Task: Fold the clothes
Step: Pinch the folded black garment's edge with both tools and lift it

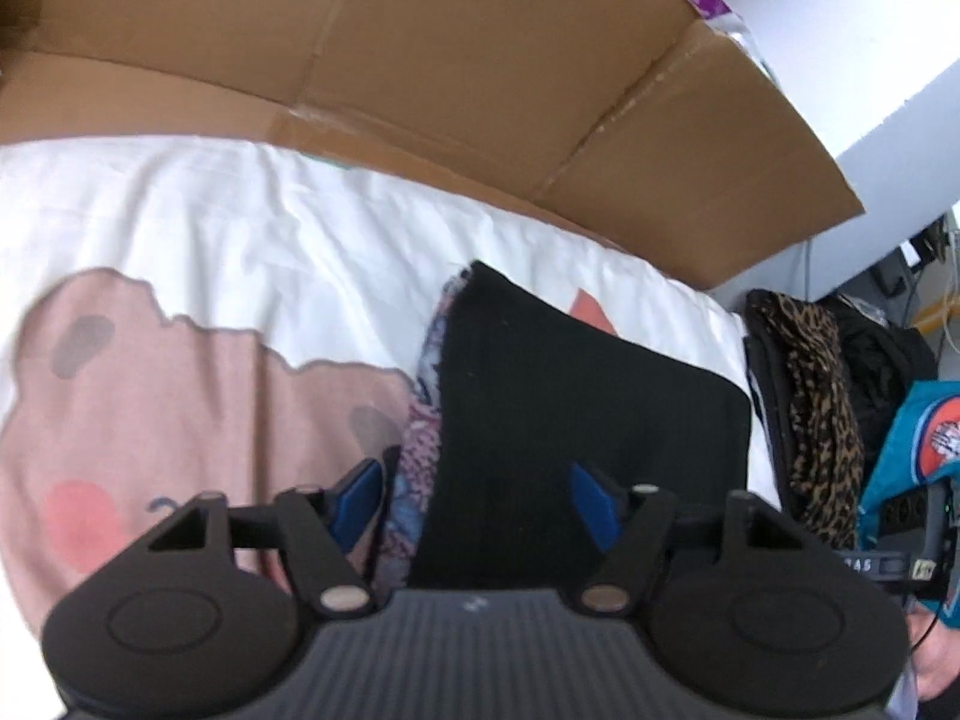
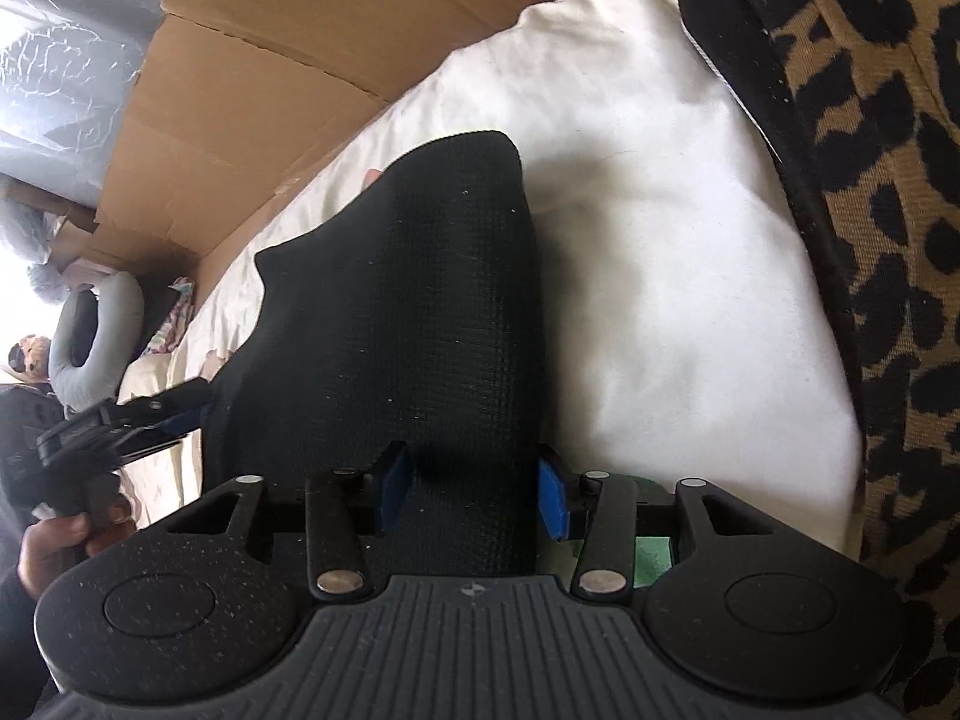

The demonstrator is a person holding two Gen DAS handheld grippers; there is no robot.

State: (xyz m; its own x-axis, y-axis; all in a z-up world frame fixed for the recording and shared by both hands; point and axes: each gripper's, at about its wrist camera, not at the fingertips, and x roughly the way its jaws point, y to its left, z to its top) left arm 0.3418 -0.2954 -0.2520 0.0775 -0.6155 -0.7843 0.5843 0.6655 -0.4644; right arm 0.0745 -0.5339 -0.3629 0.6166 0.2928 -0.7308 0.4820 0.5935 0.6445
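white bedding [image 1: 252, 222] covers most of both views, printed with a big pink patch [image 1: 198, 414] carrying grey and coral spots. flattened brown cardboard [image 1: 456, 72] stands along its far edge. leopard-print fabric [image 2: 882, 192] with a dark border sits at the right side of the bed, just beside the bedding; in the left wrist view it hangs next to a teal item [image 1: 912, 456].

the black garment [image 1: 576, 408], a ribbed knit, lies on the bedding in a thick folded shape, raised toward both cameras. a patterned pink-and-blue cloth [image 1: 420, 438] shows along its left edge, touching it.

left gripper [image 1: 477, 501]: blue fingers spread wide, black garment and patterned edge lying between them; cannot tell if the pads press the cloth. right gripper [image 2: 474, 492]: blue pads [image 2: 553, 495] apart, a thick fold of the black garment filling the gap, touching both sides. a person's hand [image 2: 57, 540] holds the left gripper at the far left of the right wrist view.
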